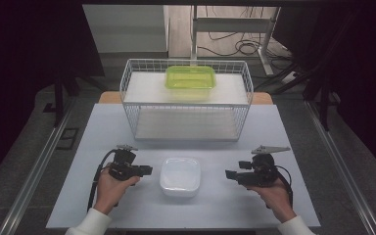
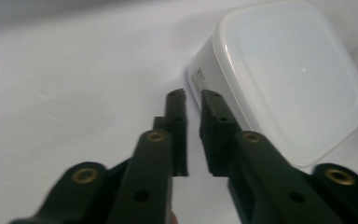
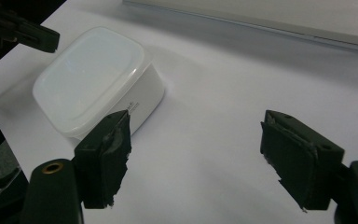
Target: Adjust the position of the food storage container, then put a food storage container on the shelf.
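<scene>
Your left tool [image 1: 147,170] sits near the table's front edge, left of centre, jaws pointing at the white lidded container [image 1: 180,176]. In the left gripper view its jaws stand a narrow slit apart with nothing between them, their tips just beside the container's near corner [image 2: 200,84]; no contact can be confirmed. The container itself rests flat on the table [image 1: 225,147], midway along the front edge, lid on, between your two tools. Your right tool [image 1: 231,175] is right of centre, also aimed at the container; its jaws are spread wide and empty, and in the right gripper view the container [image 3: 98,79] lies ahead and to one side of the gap, apart from both pads.

Judgement: the step in hand is the approach to the white container, ahead of any grasp. Your left tool's gap looks too narrow to take a wall or the lid rim; widen it before closing in. Your right tool is ready in width but must be brought across so the container's side falls between its jaws.

Count: two tools; one white lidded container; one green lidded container [image 1: 190,78] on the top shelf of one white wire rack [image 1: 127,98] at the table's back edge; one table.
</scene>
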{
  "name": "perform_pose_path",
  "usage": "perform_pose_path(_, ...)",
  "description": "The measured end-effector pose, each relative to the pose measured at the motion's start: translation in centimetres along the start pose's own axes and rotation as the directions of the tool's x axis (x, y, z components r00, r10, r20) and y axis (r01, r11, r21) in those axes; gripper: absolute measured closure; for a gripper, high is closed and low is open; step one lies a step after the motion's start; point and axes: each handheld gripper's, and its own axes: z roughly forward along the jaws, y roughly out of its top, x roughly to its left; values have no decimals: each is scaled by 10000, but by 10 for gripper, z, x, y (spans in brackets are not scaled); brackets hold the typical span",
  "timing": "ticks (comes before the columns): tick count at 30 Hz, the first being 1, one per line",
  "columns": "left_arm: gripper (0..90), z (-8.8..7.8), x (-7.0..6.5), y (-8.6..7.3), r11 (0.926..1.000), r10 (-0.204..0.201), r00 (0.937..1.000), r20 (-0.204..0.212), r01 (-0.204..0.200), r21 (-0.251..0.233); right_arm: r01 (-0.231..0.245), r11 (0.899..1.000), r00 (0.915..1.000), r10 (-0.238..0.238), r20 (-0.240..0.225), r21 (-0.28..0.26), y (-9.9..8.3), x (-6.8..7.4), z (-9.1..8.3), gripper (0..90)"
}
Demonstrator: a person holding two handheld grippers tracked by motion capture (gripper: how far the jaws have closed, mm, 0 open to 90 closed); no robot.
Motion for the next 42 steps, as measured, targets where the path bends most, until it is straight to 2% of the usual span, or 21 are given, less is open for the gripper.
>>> perform_pose_path(4, 526, -11, 2, 1, 9991, -45, 9999, 90, 48, -433, 37, 10000, 10000, -37, 57, -9, 0, 1, 1, 214)
perform_pose_path(8, 443, -15, 3, 1, 9989, -21, 9997, 228, 32, -471, 4, 9999, 10000, -3, 48, -113, -1, 2, 1, 191)
perform_pose_path(11, 410, -15, 2, 1, 9987, -105, 9992, 396, 124, -498, -200, 9996, 9996, 195, -225, -222, 0, 3, 2, 181)
perform_pose_path(14, 393, -14, 2, 2, 9989, -151, 9984, 543, 175, -441, -279, 9992, 9984, 266, -495, -272, 1, 4, 4, 171)
perform_pose_path(17, 381, -10, 3, 1, 9987, -297, 9974, 650, 323, -404, -100, 9999, 9958, 87, -909, -132, 0, 7, 8, 170)
perform_pose_path(19, 380, -8, 5, 0, 9983, -463, 9947, 924, 494, -314, 13, 10000, 9949, -15, -1007, -21, -1, 9, 11, 170)
perform_pose_path(23, 379, -5, 6, -1, 9973, -658, 9900, 1245, 695, -255, -103, 9999, 9938, 107, -1104, 47, -1, 13, 17, 194)
perform_pose_path(26, 378, -3, 6, 0, 9973, -680, 9870, 1457, 715, -190, -322, 9995, 9940, 315, -1051, -48, 0, 15, 21, 221)
perform_pose_path(29, 381, 0, 7, 0, 9971, -714, 9844, 1607, 746, -141, -819, 9966, 9916, 805, -1015, -101, 0, 19, 30, 255)
perform_pose_path(34, 390, 6, 9, 1, 9951, -957, 9748, 2017, 987, -48, -1072, 9942, 9900, 1067, -921, -8, 7, 29, 46, 301)
perform_pose_path(39, 404, 12, 8, 2, 9943, -1050, 9668, 2330, 1066, 56, -1388, 9903, 9841, 1386, -1106, 58, 12, 34, 58, 354)
perform_pose_path(41, 409, 16, 7, 1, 9926, -1204, 9642, 2363, 1213, 108, -1482, 9889, 9813, 1485, -1222, 119, 12, 34, 62, 373)
perform_pose_path(42, 410, 16, 7, 1, 9925, -1209, 9650, 2326, 1215, 117, -1522, 9882, 9796, 1534, -1299, 191, 11, 34, 65, 383)
